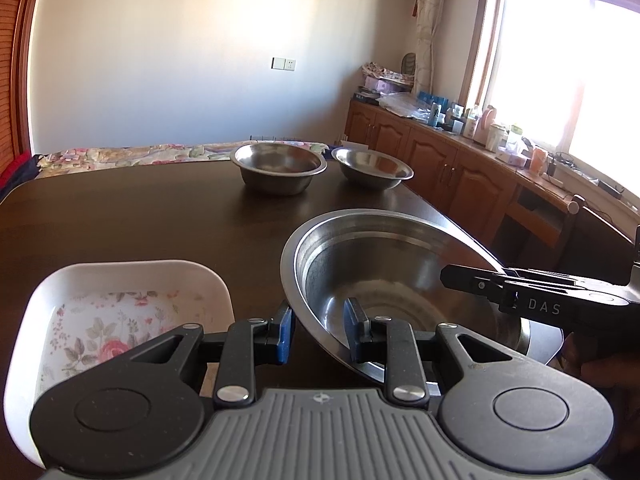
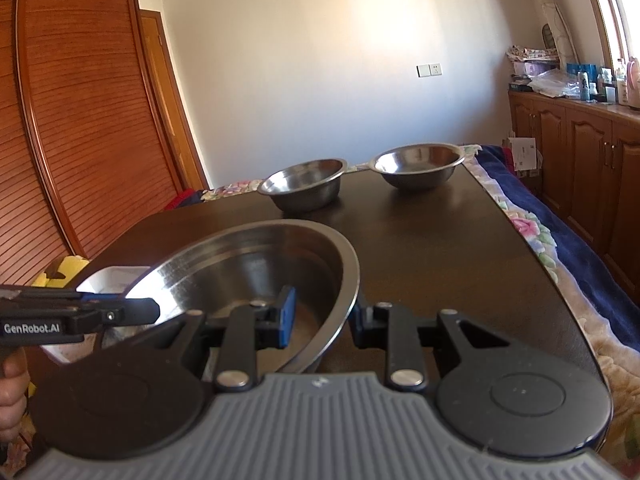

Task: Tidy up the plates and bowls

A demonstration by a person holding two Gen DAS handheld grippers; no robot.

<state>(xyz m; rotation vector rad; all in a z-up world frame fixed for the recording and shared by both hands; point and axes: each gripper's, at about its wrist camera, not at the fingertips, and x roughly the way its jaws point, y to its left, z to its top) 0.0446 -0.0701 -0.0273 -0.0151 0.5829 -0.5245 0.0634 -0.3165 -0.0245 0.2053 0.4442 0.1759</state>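
Note:
A large steel bowl hangs slightly tilted over the near part of the dark table. My left gripper is shut on its left rim, one blue pad outside and one inside. My right gripper grips the opposite rim the same way and shows side-on in the left wrist view. The left gripper shows side-on in the right wrist view. A white dish with a floral print sits left of the bowl. Two smaller steel bowls stand side by side at the far edge.
Wooden cabinets with a cluttered top run under the window on the right. A bed with a floral blanket borders the table. A tall wooden wardrobe stands at the left. A person's hand holds the left gripper.

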